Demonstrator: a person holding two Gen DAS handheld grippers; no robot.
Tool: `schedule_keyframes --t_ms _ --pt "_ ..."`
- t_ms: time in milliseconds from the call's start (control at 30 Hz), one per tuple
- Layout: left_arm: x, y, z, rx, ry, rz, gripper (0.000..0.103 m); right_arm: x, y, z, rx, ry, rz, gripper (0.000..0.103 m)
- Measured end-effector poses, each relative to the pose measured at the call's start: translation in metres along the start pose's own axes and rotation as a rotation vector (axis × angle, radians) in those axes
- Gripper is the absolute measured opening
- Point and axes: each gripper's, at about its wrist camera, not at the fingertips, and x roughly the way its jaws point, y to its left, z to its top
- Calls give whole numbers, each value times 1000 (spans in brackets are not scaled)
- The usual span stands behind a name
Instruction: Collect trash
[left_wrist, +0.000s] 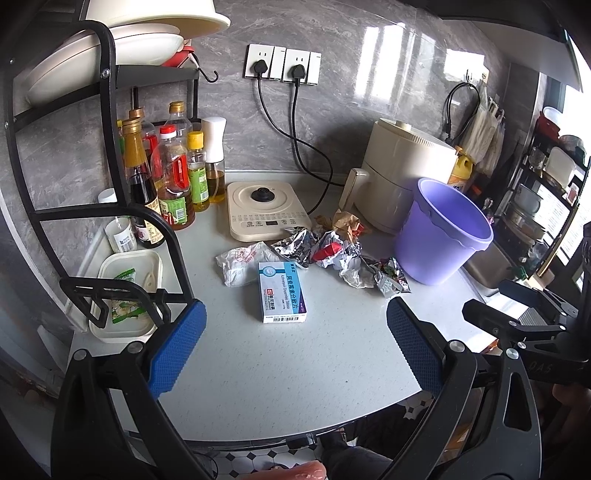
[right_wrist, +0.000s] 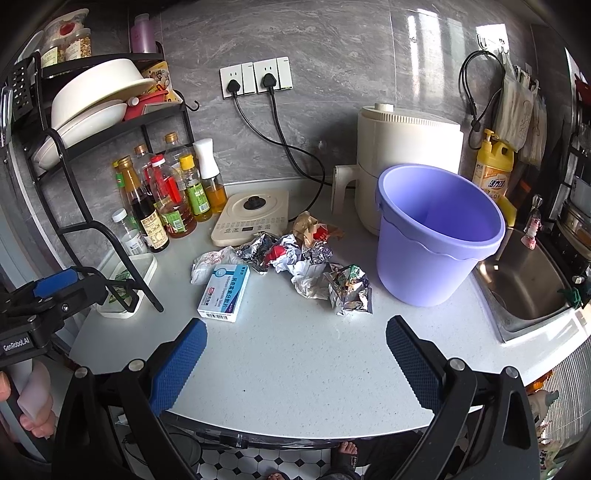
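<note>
The tabletop carries everything, and both sets of tongs hang over its near edge, left tongs and right tongs each spread wide and holding nothing. The bucket stands upright and empty at the right, just beside the sink; it looks light, so a hard drop against its rim or a nudge from the right tongs could likely tip it toward the sink or push it into the air fryer behind it. The trash lies in a loose heap in the middle, between the hotplate and the bucket. The box sits nearest, leaning partly on a white bag; it may be a full medicine pack rather than rubbish, so binning it could be a mistake. The crumpled foil and paper overlap, so one pinch may drag neighbours along and scatter them off the edge. The snack wrapper, closest to the bucket, is slick and flat and may slip from the pads. A wide reach left risks the bottles.
</note>
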Motion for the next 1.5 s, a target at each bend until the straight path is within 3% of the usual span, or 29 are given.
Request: schedule_keyframes --t_ms 467,800,1067,1133,1500 --pt "14 -2 8 7 9 0 97 3 -5 5 0 -4 1 95" --pt "59 -1 11 2 48 -4 97 35 -16 10 -11 20 -16 95" --pt "119 5 6 -34 137 17 86 95 -38 4 -8 96 -15 82" --pt "135 6 4 -38 164 24 86 111 -44 2 -14 114 -25 74" --pt "209 10 -11 -54 284 84 86 172 -64 0 -40 156 -19 61"
